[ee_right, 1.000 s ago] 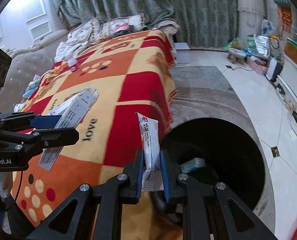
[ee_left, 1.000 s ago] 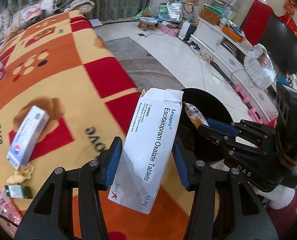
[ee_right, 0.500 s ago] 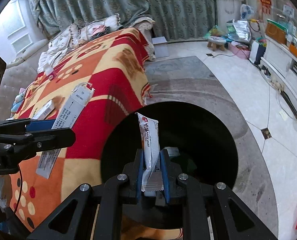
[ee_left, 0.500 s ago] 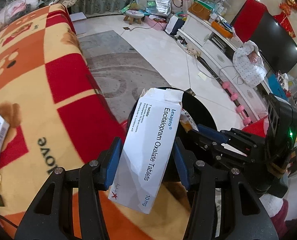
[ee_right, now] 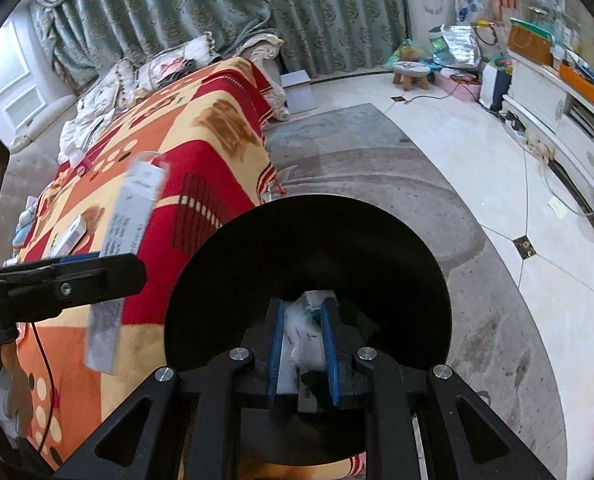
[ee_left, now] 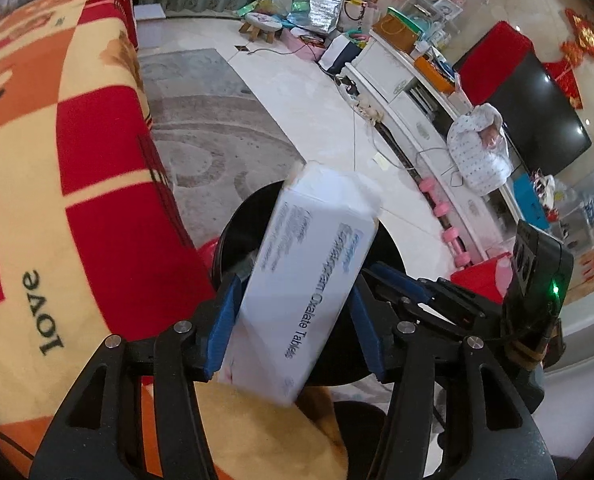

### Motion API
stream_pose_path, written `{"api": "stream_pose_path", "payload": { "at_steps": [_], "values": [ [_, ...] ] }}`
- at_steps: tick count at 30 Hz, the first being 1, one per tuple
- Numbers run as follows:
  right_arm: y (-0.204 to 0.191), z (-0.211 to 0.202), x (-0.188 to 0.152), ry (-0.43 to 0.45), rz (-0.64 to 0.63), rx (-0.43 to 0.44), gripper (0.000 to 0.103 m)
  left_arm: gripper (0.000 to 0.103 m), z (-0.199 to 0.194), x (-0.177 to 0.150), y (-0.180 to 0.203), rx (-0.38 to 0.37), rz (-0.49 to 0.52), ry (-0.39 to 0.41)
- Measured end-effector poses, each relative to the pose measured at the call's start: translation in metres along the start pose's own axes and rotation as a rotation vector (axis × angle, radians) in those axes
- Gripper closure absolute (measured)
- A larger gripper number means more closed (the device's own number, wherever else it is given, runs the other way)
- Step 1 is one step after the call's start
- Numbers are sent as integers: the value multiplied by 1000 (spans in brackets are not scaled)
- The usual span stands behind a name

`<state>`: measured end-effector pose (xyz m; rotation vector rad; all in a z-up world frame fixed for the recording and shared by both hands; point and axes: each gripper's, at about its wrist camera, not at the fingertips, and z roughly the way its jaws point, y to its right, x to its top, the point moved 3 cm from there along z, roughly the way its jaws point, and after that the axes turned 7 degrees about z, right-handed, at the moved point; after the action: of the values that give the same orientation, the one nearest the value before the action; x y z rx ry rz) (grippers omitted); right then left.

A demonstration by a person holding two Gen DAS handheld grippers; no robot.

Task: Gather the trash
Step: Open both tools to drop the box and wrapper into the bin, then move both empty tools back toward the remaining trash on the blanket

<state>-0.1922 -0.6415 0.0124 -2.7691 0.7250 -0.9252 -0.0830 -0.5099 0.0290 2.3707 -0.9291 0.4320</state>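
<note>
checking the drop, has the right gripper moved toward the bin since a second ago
Yes. The right gripper has swung from beside the blanket to over the black bin.

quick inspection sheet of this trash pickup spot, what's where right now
surface: patterned blanket over a sofa, rug and tiled floor beside it
job's things: white tablet box, blurred; crumpled packet; black bin below both
clutter: small box lying on the blanket
grippers: left gripper has the tablet box between its pads, apparently slipping loose; right gripper shut on the packet over the bin
cables: red wire by the left gripper; cords along the cabinet
surroundings: curtains, stool, television, pink dumbbells
</note>
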Motion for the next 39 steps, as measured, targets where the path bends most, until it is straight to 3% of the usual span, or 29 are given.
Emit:
{"api": "stream_pose_path", "payload": {
  "at_steps": [4,10,21,35,39],
  "values": [
    [3,1,0,-6,9,-7,78,49,-1,-3,-3,8,2,-11],
    [-2,3,-2,-19,13,-1,74,49,-9,-9,-7,43,24,-9],
    [-33,5,-4,-28,-47,16,65,49,-36,-26,-40,182,25,27],
    [-114,24,-19,-87,-159,77,61,49,-92,-66,-115,348,-66,55],
    [-142,31,-25,-106,-196,106,45,49,-115,-81,-135,385,-95,65]
  ]
}}
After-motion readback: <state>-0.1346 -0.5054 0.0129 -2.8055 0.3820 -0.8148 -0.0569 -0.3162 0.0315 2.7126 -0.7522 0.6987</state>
